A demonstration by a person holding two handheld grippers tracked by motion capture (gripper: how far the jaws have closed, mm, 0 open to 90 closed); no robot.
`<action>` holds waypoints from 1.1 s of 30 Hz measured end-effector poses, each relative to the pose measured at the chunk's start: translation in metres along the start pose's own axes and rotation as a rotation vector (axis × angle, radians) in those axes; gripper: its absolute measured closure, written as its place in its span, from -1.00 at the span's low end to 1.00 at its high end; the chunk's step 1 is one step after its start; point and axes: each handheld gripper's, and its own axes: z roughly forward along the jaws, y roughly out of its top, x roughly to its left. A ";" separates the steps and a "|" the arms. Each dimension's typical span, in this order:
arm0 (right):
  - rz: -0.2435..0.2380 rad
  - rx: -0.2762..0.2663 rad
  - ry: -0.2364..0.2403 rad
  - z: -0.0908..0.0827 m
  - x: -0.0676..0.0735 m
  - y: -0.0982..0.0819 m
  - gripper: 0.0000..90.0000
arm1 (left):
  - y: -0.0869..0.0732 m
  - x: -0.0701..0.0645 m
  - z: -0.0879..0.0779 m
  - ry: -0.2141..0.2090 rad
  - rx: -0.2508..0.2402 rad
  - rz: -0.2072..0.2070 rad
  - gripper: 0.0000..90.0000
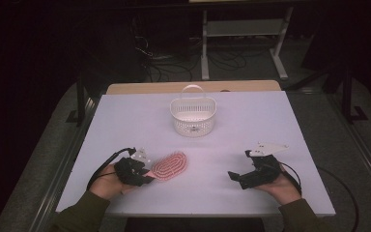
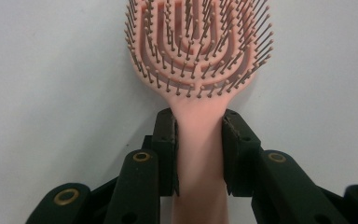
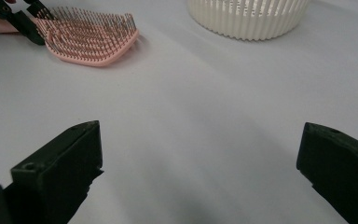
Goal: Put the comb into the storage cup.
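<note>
Clamping the handle of a pink plastic paddle hairbrush with brown-tipped bristles (image 2: 199,60), my left claw (image 2: 199,140) presses one pad on each side of its neck. Brush: flat on the white bench (image 1: 251,125), bristles up, head pointing away from my left hand (image 1: 107,182). Right claw (image 3: 200,172): jaws wide apart, nothing between them, low over bare bench. Beyond the brush: white slatted plastic basket with loop handle (image 1: 192,116), upright, well apart.
</note>
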 end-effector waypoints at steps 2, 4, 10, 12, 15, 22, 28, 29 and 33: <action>-0.001 0.001 0.000 0.000 0.000 0.000 -1.00 | -0.001 0.000 0.000 -0.003 -0.007 -0.004 0.57; -0.001 -0.003 0.001 0.000 0.000 0.000 -1.00 | -0.001 0.000 0.000 -0.003 -0.006 -0.001 0.57; 0.000 0.001 0.001 0.000 -0.001 0.000 -1.00 | -0.002 0.002 -0.001 -0.015 -0.014 -0.001 0.57; 0.000 -0.002 -0.001 0.000 -0.001 0.000 -1.00 | -0.002 0.002 -0.002 -0.011 -0.017 -0.003 0.57; -0.001 -0.002 -0.002 -0.001 0.000 0.000 -1.00 | -0.003 0.002 -0.003 -0.015 -0.026 -0.001 0.57; 0.000 -0.002 -0.002 0.000 -0.001 0.000 -1.00 | -0.004 0.003 -0.007 -0.015 -0.052 -0.011 0.57; 0.001 -0.006 -0.002 -0.001 -0.001 0.000 -1.00 | -0.003 0.002 -0.010 -0.016 -0.074 -0.010 0.57; 0.003 -0.005 -0.002 -0.001 -0.001 -0.001 -1.00 | -0.003 0.001 -0.010 -0.013 -0.080 -0.008 0.57; 0.004 -0.005 -0.003 -0.001 -0.002 -0.001 -1.00 | -0.003 0.001 -0.011 -0.010 -0.092 -0.004 0.57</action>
